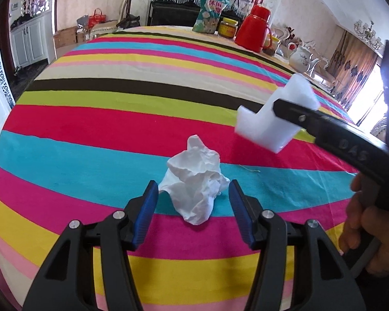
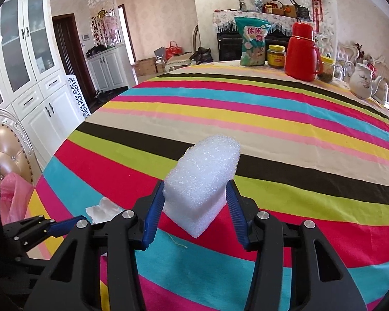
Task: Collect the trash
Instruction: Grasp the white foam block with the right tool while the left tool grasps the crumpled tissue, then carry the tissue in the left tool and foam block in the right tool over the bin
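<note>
1. The left gripper is held partly open around the crumpled tissue, low in the centre of the left wrist view. Both blue pads stand just clear of the paper, so nothing is gripped yet. The tissue rests on the striped tablecloth.
2. The right gripper is clamped on a white foam block, which is carried above the cloth at the middle of the right wrist view.
3. A likely fault is judged to be a shallow bite: if the left jaws are closed this far back, only loose folds may be caught and the tissue may slip out when raised.
4. The cloth may also be pinched with the paper if the pads are pressed too low, and the stripes would be dragged.
5. The foam is held near its lower end only; it may pivot or be squeezed out if the right hand is swung quickly.
6. A collision between the two tools is possible, since they are seen close together at the right of the left wrist view.
7. A pink bag beside a chair is shown at the lower left of the right wrist view only; whether it is the trash bag cannot be told.
8. The person's hand on the right tool's handle is shown only in the left wrist view, at the lower right.
</note>
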The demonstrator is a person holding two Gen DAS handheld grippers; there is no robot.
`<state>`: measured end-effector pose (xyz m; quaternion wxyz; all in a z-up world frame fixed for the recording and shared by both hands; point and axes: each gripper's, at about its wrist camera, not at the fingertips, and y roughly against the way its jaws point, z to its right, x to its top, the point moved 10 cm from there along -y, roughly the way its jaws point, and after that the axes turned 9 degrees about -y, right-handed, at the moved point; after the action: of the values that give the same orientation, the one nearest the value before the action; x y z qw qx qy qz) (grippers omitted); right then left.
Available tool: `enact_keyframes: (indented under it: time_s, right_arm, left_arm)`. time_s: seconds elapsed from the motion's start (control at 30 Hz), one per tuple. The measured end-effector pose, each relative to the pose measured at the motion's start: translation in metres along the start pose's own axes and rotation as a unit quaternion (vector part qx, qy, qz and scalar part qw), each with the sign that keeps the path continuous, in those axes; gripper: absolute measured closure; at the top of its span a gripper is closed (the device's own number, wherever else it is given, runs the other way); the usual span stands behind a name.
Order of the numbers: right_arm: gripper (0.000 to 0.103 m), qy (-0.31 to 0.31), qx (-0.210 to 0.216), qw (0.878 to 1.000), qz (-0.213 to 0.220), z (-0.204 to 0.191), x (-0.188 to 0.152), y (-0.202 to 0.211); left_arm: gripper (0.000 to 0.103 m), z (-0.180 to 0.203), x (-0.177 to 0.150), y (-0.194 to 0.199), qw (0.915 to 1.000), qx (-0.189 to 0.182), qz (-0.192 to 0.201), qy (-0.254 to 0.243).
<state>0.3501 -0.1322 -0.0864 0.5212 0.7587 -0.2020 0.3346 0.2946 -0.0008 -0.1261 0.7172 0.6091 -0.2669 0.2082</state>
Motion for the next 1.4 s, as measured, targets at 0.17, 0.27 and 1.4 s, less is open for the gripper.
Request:
enact_keyframes:
  time_s: [0.17, 0.27, 1.4]
  right_arm:
    - [0.057, 0.003, -0.002, 1.0, 0.004, 0.0, 0.003, 0.003]
    - [0.057, 0.005, -0.001, 1.0, 0.004, -0.002, 0.003, 0.003]
    - [0.056, 0.081, 0.068, 0.994, 0.034, -0.11, -0.011, 0.062]
  left_arm:
    - [0.061, 0.002, 0.0, -0.01, 0.9999, -0.002, -0.011, -0.003]
    - [0.082, 0.003, 0.003, -0.018, 0.9998, -0.007, -0.019, -0.004]
    - [0.088, -0.073, -0.001, 0.121, 0.991, 0.073, 0.098, 0.053]
